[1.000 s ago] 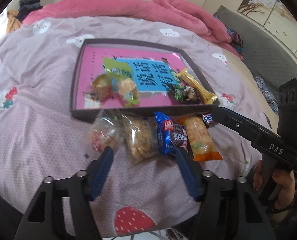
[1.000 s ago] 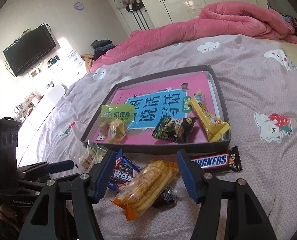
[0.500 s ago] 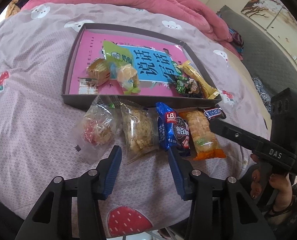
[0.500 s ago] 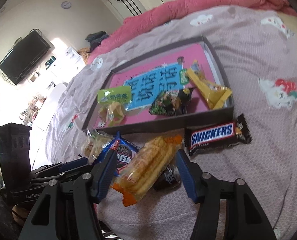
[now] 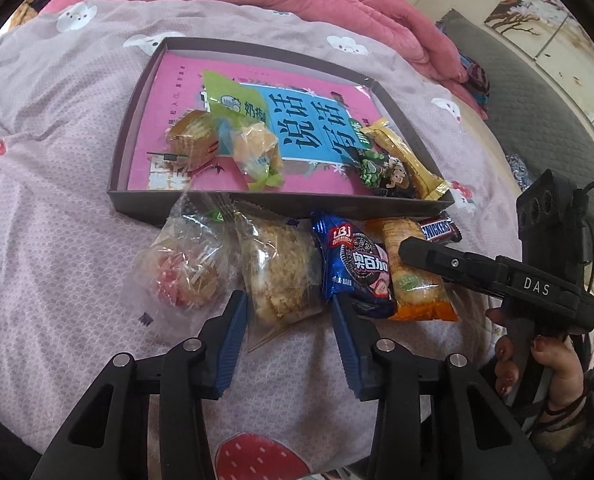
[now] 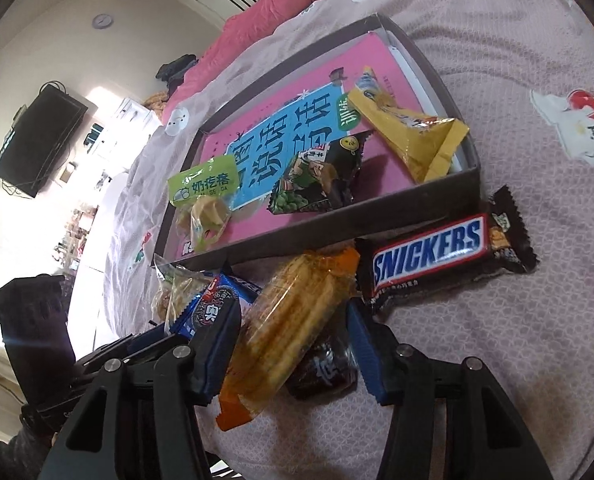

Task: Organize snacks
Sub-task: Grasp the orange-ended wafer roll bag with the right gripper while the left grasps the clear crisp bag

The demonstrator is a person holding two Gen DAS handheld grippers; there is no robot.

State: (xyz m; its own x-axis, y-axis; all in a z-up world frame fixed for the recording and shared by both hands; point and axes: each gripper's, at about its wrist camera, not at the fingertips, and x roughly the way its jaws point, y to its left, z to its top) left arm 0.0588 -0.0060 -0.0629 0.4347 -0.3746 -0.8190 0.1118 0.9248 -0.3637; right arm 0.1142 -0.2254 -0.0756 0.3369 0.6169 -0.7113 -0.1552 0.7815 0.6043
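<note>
We see a lilac bedspread (image 5: pixel 57 208) bearing a shallow grey box (image 5: pixel 225 210) that holds a pink book (image 6: pixel 297 148) and several wrapped snacks, with more packets lying in a row just outside its near wall. Our left gripper (image 5: pixel 285 336) is spread around the clear-wrapped floss cake (image 5: pixel 277 272). Our right gripper (image 6: pixel 293 344) is spread around the orange-ended biscuit pack (image 6: pixel 289 328), with the Snickers bar (image 6: pixel 437 256) just beside it.

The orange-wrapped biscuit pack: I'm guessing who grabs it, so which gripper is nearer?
Right. The right gripper straddles the orange-wrapped biscuit pack, open. The left gripper is open around the clear flaky-pastry bag, two packs away.
</note>
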